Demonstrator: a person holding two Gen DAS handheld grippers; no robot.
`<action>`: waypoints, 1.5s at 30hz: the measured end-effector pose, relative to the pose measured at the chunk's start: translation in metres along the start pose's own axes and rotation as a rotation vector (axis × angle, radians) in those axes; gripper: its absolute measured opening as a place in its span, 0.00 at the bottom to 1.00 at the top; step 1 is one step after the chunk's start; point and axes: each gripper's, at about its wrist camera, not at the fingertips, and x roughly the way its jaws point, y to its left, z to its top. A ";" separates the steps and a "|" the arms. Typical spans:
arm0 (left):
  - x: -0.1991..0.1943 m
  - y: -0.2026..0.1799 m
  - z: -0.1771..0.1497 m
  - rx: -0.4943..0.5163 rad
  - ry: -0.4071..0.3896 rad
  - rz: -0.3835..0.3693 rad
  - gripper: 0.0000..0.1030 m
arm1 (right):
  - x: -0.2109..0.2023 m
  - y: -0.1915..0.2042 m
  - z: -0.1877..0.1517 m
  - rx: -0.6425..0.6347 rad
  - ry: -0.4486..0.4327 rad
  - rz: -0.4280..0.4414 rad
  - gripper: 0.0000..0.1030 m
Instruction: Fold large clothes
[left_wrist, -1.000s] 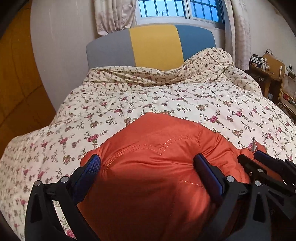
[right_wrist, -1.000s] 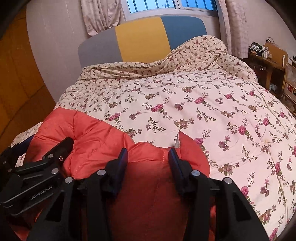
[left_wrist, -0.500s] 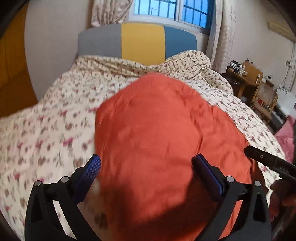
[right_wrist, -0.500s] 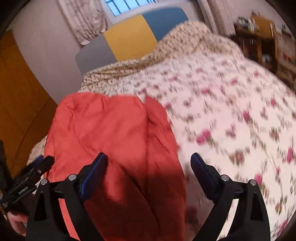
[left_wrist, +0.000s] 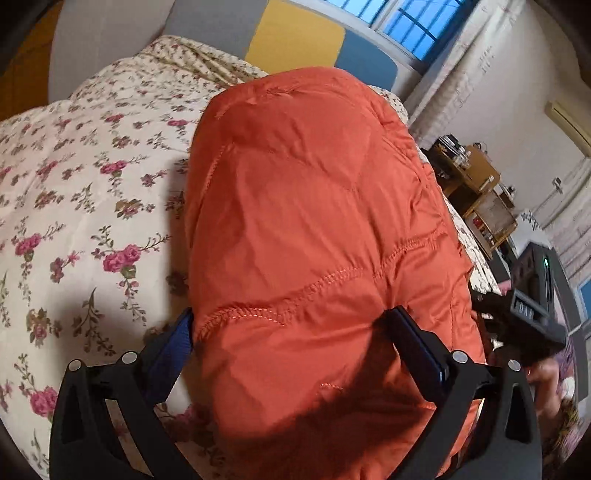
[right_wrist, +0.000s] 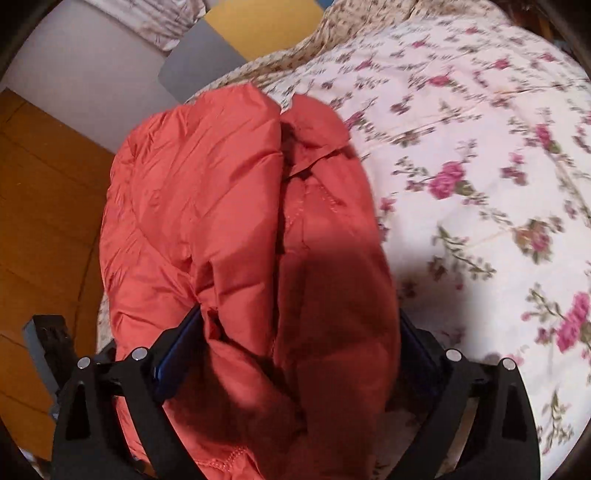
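Note:
An orange quilted puffer jacket (left_wrist: 317, 229) lies on the floral quilt of the bed, stretching away from me. My left gripper (left_wrist: 295, 343) has its jaws wide apart, with the near end of the jacket bulging up between them. In the right wrist view the jacket (right_wrist: 221, 221) is folded lengthwise, with a seam down its middle. My right gripper (right_wrist: 299, 350) is also wide apart, its fingers either side of the jacket's near end. The right gripper's body (left_wrist: 532, 314) shows at the right edge of the left wrist view.
The bed's floral quilt (left_wrist: 85, 206) surrounds the jacket, also in the right wrist view (right_wrist: 480, 184). A grey, yellow and blue headboard (left_wrist: 295, 37) stands at the far end. Wooden shelves (left_wrist: 476, 188) stand to the right, and a wooden wardrobe (right_wrist: 40, 229) to the left.
Both grippers have opened from a narrower hold to wide apart. The jacket has swung from a low bundle to a long folded shape laid out over the quilt. Both cameras have tilted.

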 end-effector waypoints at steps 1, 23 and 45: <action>0.001 -0.002 0.000 0.011 0.004 0.000 0.97 | 0.002 0.000 0.002 -0.002 0.004 0.021 0.81; -0.076 -0.057 0.024 0.297 -0.340 0.098 0.59 | -0.043 0.059 -0.002 -0.067 -0.205 0.312 0.41; -0.153 0.103 0.029 0.079 -0.463 0.330 0.58 | 0.121 0.243 -0.003 -0.296 -0.070 0.360 0.41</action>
